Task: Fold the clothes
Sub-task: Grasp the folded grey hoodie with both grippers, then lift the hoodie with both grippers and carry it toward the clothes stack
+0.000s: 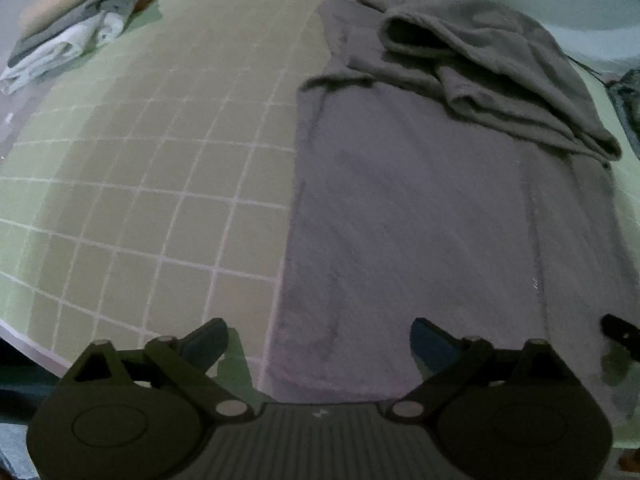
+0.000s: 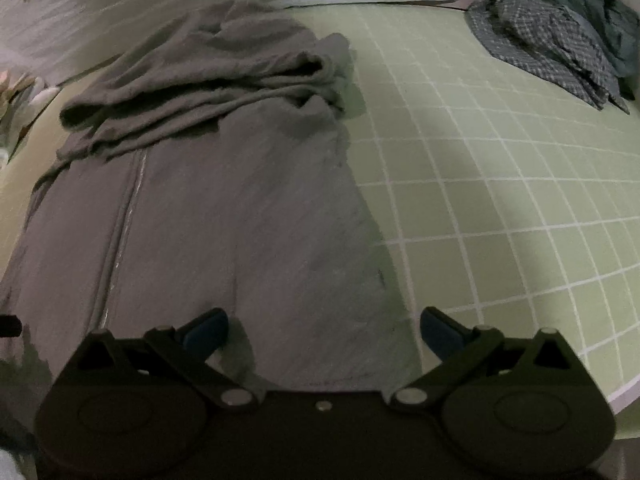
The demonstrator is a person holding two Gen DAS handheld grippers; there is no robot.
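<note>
A grey zip-up garment [image 1: 420,216] lies lengthwise on the green gridded mat [image 1: 160,160], its sleeves and hood bunched in a heap at the far end [image 1: 492,64]. My left gripper [image 1: 320,340] hovers open over the garment's near left edge, one finger above the mat, the other above the cloth. In the right wrist view the same garment [image 2: 224,216] shows its zip line [image 2: 124,224]. My right gripper [image 2: 324,332] stands open over the near right edge, nothing between its fingers. The other gripper's tip [image 1: 620,334] shows at the right.
A stack of folded clothes [image 1: 76,12] sits at the mat's far left corner. A crumpled checked shirt with dark cloth [image 2: 560,36] lies at the far right of the mat [image 2: 500,184]. The mat's near edge [image 2: 624,392] runs close below the grippers.
</note>
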